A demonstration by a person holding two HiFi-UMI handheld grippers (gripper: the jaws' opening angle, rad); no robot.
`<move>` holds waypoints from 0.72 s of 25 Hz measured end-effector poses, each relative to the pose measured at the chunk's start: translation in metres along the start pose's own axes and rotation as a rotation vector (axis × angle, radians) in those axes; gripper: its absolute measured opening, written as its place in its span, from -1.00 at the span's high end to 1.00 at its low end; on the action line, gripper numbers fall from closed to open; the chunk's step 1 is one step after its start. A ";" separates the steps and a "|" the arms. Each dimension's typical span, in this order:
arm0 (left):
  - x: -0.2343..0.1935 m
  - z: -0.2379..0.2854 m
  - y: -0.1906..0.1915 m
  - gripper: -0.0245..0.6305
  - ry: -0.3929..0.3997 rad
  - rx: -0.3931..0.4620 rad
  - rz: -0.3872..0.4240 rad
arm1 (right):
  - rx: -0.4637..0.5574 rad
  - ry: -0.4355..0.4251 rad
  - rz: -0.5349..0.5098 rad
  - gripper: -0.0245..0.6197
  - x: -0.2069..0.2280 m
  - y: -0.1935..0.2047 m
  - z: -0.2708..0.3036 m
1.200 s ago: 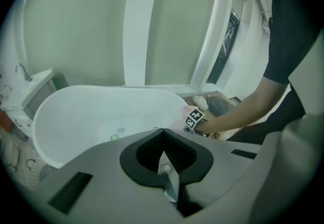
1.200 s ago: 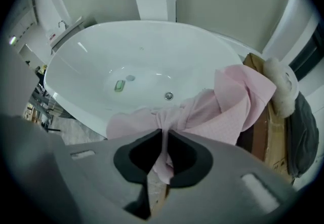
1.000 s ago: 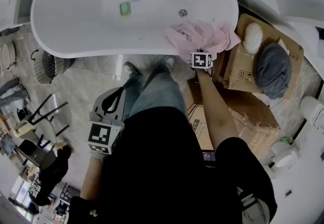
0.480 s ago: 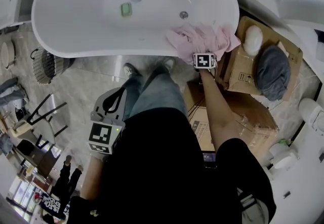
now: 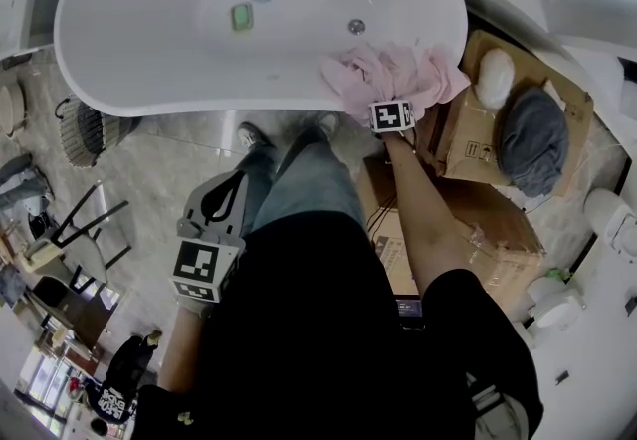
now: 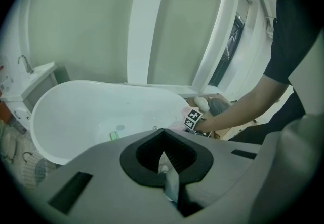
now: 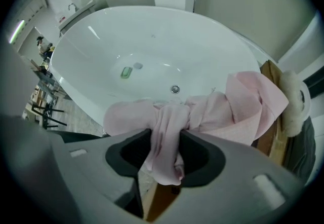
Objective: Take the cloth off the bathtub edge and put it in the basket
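A pink cloth [image 5: 393,72] lies bunched over the near right edge of the white bathtub [image 5: 149,100]. My right gripper [image 5: 390,102] is at the cloth, marker cube up. In the right gripper view a fold of the cloth [image 7: 167,132] is pinched between the closing jaws of the right gripper [image 7: 166,116], and the rest drapes on the tub rim [image 7: 86,106]. My left gripper [image 5: 231,184] hangs low beside the person's leg, shut and holding nothing; it [image 6: 163,132] faces the tub. A wire basket [image 5: 85,129] stands on the floor left of the tub.
Cardboard boxes [image 5: 478,154] sit right of the tub with a grey bundle [image 5: 532,139] and a white item [image 5: 495,75] on top. A small green thing [image 5: 241,17] and the drain [image 5: 356,27] are inside the tub. Chairs [image 5: 85,229] stand at the left.
The right gripper has shifted slightly left at the tub edge, and the cloth looks more gathered around it. The left gripper has stayed where it was.
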State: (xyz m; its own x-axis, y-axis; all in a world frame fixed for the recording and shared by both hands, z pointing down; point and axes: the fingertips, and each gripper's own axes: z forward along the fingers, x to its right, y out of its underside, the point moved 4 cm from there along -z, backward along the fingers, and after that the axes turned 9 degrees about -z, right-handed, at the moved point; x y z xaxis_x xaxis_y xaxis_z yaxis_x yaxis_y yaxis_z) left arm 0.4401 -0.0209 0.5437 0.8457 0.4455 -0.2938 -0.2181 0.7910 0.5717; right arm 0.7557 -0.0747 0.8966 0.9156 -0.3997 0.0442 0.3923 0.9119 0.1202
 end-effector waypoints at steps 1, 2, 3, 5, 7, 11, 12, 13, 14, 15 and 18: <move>0.000 0.001 0.000 0.88 0.000 0.000 -0.003 | -0.008 -0.016 0.027 0.39 -0.001 0.001 0.001; 0.000 0.001 0.000 0.88 0.000 0.000 -0.006 | -0.014 -0.026 0.045 0.43 -0.002 0.002 0.002; 0.000 0.002 0.000 0.88 0.000 0.000 -0.008 | -0.011 -0.021 0.047 0.47 0.000 -0.001 0.001; -0.002 0.002 0.000 0.88 -0.001 0.003 -0.011 | 0.010 0.000 0.035 0.54 0.002 -0.007 -0.001; -0.004 0.001 0.001 0.88 -0.006 0.008 -0.014 | 0.038 -0.011 0.039 0.62 -0.001 -0.011 -0.001; -0.010 -0.003 0.002 0.88 -0.014 0.022 -0.030 | 0.075 -0.028 0.098 0.76 -0.004 -0.014 -0.003; -0.011 -0.004 0.002 0.88 -0.015 0.025 -0.029 | 0.087 -0.028 0.105 0.80 -0.006 -0.016 -0.005; -0.012 -0.006 0.003 0.88 -0.015 0.029 -0.027 | 0.101 -0.030 0.110 0.84 -0.009 -0.017 -0.007; -0.013 -0.008 0.003 0.88 -0.016 0.033 -0.026 | 0.113 -0.036 0.112 0.85 -0.013 -0.017 -0.009; -0.014 -0.010 0.003 0.88 -0.017 0.039 -0.026 | 0.126 -0.044 0.112 0.85 -0.018 -0.018 -0.012; -0.019 -0.018 0.005 0.88 -0.024 0.053 -0.033 | 0.172 -0.065 0.102 0.85 -0.033 -0.020 -0.022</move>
State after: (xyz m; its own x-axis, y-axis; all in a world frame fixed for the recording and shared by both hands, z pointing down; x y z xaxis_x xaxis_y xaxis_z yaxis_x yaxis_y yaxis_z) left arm 0.4140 -0.0183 0.5381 0.8636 0.4089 -0.2950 -0.1642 0.7812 0.6023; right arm 0.7195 -0.0782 0.8709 0.9400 -0.3162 0.1282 0.2718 0.9211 0.2787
